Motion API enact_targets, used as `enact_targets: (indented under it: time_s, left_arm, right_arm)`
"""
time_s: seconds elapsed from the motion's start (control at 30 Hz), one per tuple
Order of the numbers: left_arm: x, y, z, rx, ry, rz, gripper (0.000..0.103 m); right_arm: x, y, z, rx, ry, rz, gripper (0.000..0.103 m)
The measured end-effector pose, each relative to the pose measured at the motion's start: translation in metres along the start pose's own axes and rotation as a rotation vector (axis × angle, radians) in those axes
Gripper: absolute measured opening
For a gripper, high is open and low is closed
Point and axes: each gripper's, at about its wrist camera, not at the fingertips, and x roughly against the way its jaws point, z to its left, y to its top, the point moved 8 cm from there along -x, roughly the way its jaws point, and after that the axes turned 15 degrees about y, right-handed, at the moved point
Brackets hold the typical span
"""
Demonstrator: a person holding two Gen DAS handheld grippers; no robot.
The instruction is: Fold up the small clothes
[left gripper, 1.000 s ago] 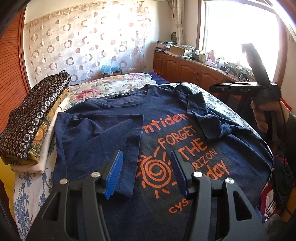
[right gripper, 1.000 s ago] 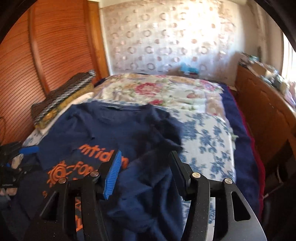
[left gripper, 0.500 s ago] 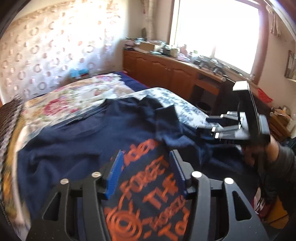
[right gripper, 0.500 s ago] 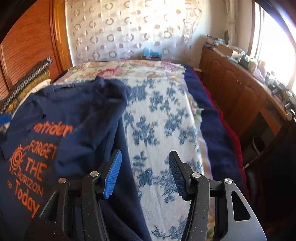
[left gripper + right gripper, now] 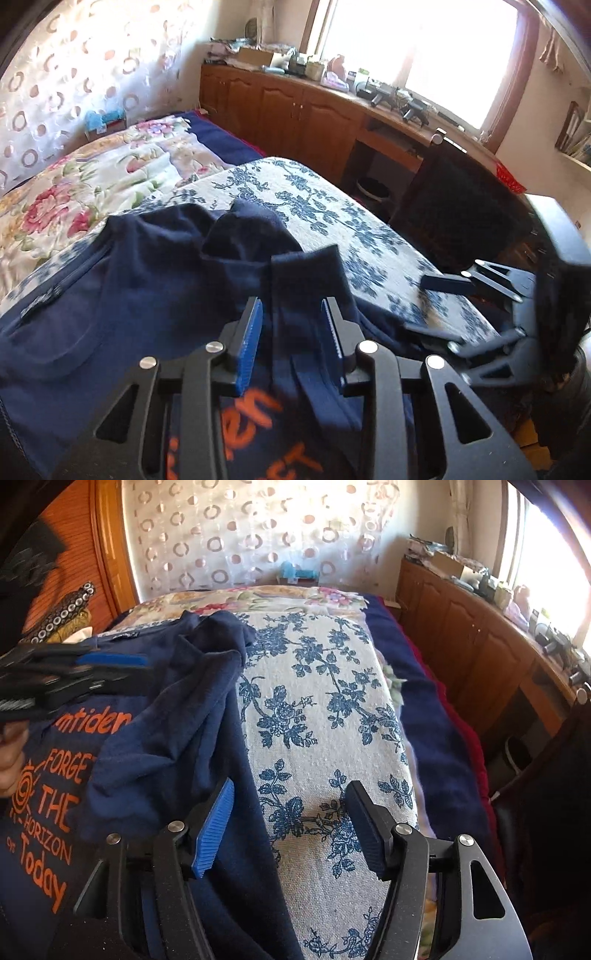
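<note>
A navy T-shirt with orange print lies spread on the bed, and its right sleeve is folded in and rumpled. My left gripper hovers over that sleeve. Its blue pads are closing on either side of the sleeve fold without pressing on it. In the right wrist view the T-shirt fills the left side, and my right gripper is opening above the shirt's right edge with nothing held. Each gripper shows in the other's view: the right gripper at the right, the left gripper blurred at the left.
A blue-floral cloth covers the bed under the shirt, with a flowered bedspread beyond. Folded fabrics are stacked at the far left. Wooden cabinets and a dark chair stand right of the bed. A hand shows at the left edge.
My left gripper swung right across the shirt to the folded right sleeve and its jaws narrowed. My right gripper sank toward the shirt's right edge and its jaws widened.
</note>
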Motion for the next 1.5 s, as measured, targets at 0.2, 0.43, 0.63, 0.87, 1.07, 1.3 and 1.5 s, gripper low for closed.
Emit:
enact_targets:
  time_s: [0.2, 0.43, 0.63, 0.87, 1.07, 1.3, 1.5]
  left_arm:
    - [-0.023, 0.003, -0.005, -0.036, 0.009, 0.035, 0.034]
    - [-0.021, 0.002, -0.015, -0.083, -0.004, 0.014, 0.002]
    - [0.025, 0.005, 0.006, -0.037, 0.055, -0.083, 0.001]
    - [0.074, -0.026, 0.058, 0.026, 0.204, -0.101, 0.001]
    - [0.078, -0.053, 0.074, 0.044, 0.231, -0.080, 0.009]
    - [0.095, -0.073, 0.101, 0.104, 0.240, -0.066, 0.025]
    - [0.117, -0.093, 0.146, 0.123, 0.383, -0.088, 0.037]
  right_arm:
    - [0.001, 0.000, 0.002, -0.003, 0.002, -0.001, 0.065]
    - [0.001, 0.000, 0.002, -0.004, 0.003, -0.001, 0.065]
    - [0.001, 0.000, 0.003, -0.004, 0.003, -0.001, 0.065]
    - [0.001, 0.000, 0.002, -0.005, 0.003, -0.001, 0.065]
    - [0.000, -0.001, 0.002, -0.006, 0.000, -0.001, 0.067]
    - [0.000, -0.002, 0.001, -0.010, -0.007, 0.001, 0.070]
    - [0.002, 0.005, 0.005, -0.005, 0.058, 0.003, 0.070]
